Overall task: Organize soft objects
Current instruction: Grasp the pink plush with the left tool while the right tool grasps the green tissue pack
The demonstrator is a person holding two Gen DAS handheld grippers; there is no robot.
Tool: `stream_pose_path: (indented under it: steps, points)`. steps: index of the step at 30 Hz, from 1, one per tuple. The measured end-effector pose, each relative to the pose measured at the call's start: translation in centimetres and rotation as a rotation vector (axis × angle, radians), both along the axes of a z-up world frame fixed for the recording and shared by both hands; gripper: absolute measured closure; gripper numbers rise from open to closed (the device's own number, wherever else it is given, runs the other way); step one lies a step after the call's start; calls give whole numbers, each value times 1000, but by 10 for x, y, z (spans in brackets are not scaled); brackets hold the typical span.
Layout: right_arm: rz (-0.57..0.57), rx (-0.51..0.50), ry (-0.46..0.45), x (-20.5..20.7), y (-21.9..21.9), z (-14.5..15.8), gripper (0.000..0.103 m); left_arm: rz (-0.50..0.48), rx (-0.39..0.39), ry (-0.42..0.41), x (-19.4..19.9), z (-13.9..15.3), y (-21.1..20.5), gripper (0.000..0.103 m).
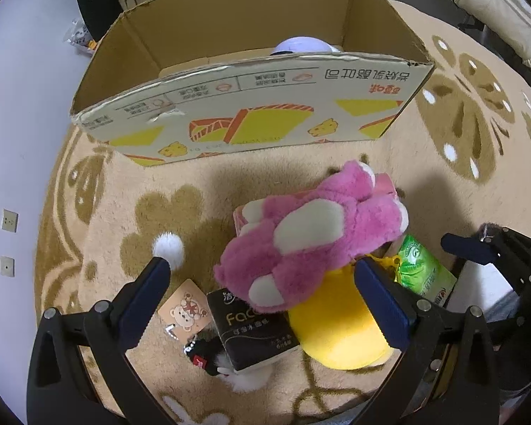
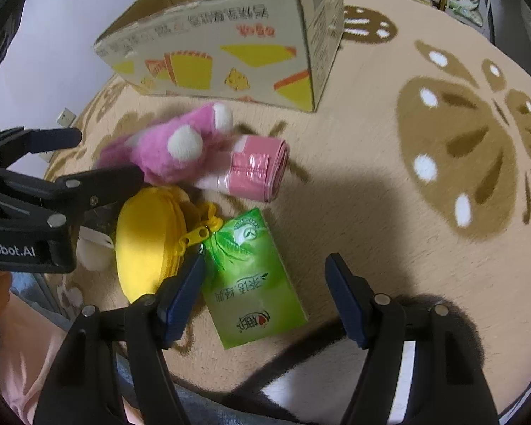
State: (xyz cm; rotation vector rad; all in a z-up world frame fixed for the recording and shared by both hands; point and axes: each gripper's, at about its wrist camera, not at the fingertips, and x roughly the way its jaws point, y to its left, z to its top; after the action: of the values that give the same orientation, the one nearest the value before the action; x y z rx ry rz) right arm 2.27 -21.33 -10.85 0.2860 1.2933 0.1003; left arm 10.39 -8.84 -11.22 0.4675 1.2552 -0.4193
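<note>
On a shaggy beige carpet (image 1: 425, 163) with brown flower patterns, a small fluffy white pompom (image 1: 168, 246) lies farthest left, touching the left finger of the left gripper (image 1: 262, 276), whose blue-padded jaws stand wide apart with nothing clamped. Next come a flat tan card printed with a cartoon bear (image 1: 185, 310) and a glossy black tissue pack (image 1: 251, 331). A fuzzy pink plush bear with cream paws (image 1: 308, 233) sprawls over the pack, a smooth round yellow zip pouch (image 1: 336, 326) and a shiny pink plastic roll (image 2: 262, 168). Beside the pouch lies a crinkly green tissue packet (image 2: 255, 279), between the spread, empty jaws of the right gripper (image 2: 265, 265). Behind them stands an open corrugated cardboard box (image 1: 251, 109) holding a pale lilac rounded object (image 1: 301, 45).
</note>
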Motion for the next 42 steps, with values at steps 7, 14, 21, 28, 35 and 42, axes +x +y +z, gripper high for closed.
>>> stream_pose_path:
  steps: [7, 14, 21, 28, 35, 42]
  points:
    - [-1, 38, 20, 4, 4, -7, 29, -35, 25, -8, 1, -8, -14, 0]
    - [24, 38, 44, 9, 15, -16, 29, -25, 96, 0, 6, -25, -20, 0]
    - [34, -18, 57, 12, 18, -19, 43, 1, 89, -34, 11, -24, -18, 1]
    - [-11, -50, 15, 14, 12, -12, 44, -15, 33, -57, 7, -16, -17, 41]
    - [-83, -44, -70, 16, -4, 2, 44, 30, -50, -81, 9, 0, -5, 58]
    - [-83, -57, -185, 10, -9, 26, 44, -20, -86, -122, -6, 15, -7, 65]
